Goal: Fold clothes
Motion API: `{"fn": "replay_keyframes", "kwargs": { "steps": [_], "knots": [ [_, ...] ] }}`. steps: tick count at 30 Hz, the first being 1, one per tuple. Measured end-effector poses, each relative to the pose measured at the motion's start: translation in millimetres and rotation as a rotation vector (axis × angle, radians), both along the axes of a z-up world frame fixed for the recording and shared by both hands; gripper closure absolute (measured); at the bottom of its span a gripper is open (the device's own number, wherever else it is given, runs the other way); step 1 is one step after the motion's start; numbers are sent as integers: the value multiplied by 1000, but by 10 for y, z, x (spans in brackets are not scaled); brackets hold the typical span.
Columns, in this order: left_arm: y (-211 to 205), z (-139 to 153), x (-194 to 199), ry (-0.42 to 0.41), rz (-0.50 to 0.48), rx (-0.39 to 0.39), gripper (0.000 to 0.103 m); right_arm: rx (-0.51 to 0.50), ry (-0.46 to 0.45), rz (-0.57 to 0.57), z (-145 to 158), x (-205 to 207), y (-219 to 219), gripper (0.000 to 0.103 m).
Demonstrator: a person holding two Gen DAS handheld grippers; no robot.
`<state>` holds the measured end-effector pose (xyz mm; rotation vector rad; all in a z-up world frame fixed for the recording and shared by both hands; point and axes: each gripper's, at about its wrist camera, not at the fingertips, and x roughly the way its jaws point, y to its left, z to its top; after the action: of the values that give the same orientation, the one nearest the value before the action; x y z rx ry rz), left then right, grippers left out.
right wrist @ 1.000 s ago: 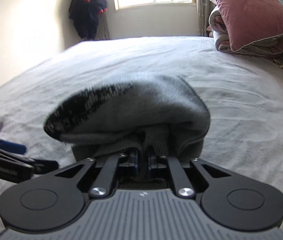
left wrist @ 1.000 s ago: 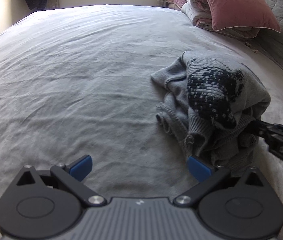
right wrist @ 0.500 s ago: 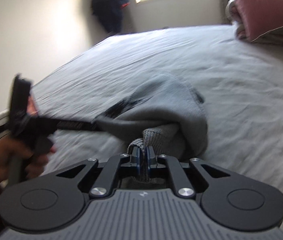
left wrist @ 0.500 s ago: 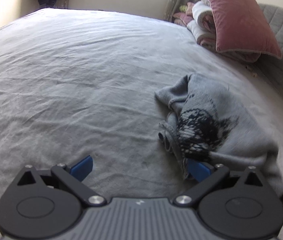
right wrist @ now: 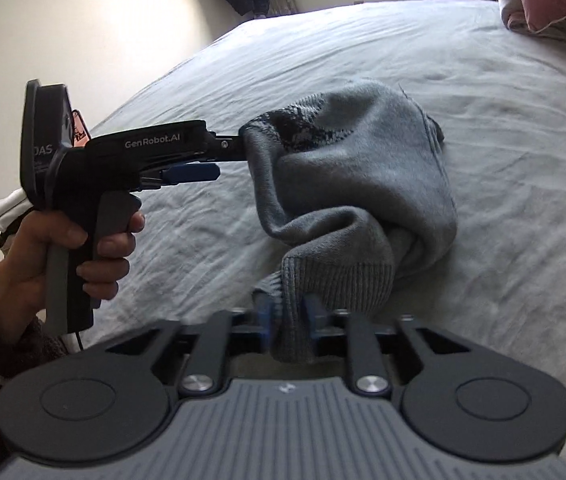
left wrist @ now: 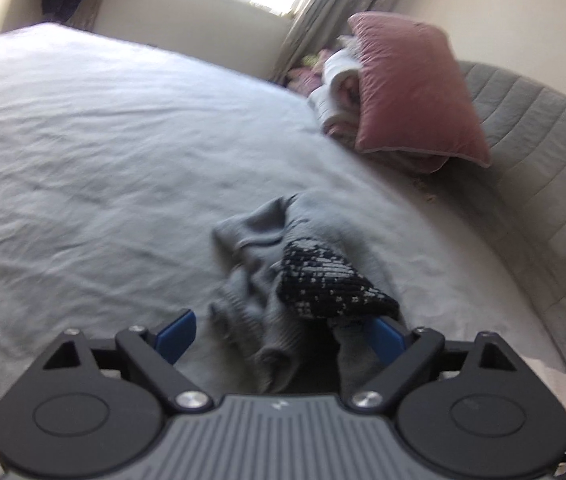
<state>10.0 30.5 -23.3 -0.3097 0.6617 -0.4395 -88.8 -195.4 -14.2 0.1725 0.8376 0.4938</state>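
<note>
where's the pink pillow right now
In the left wrist view the pink pillow sits upper right, leaning on folded bedding beside the quilted headboard.

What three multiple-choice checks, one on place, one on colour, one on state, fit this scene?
1. Where is the pillow?
A. on the stacked bedding
B. on a chair
C. on the floor

2. The sweater is mostly:
A. red
B. grey
C. yellow

3. The sweater is:
A. folded flat
B. on a hanger
C. crumpled on the bed

Answers:
1 A, it rests on the stacked bedding at the far end of the bed.
2 B, it is grey knit with one dark patterned patch.
3 C, it lies bunched in loose folds.
</note>
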Motion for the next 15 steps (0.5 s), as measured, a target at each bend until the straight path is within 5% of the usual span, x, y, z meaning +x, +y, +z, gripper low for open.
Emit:
{"fn": "replay_keyframes", "kwargs": {
  "steps": [1, 9, 15],
  "knots": [
    [-30, 8, -4, -11, -9, -9, 14, 4, -15, -6, 18, 2, -14, 42],
    [-256, -15, 24, -85, -10, -59, 18, 69, -113, -89, 221, 104, -252, 42],
    [-489, -157, 112, -66, -57, -30, 18, 151, -119, -230, 176, 452, -535, 40]
  ]
}}
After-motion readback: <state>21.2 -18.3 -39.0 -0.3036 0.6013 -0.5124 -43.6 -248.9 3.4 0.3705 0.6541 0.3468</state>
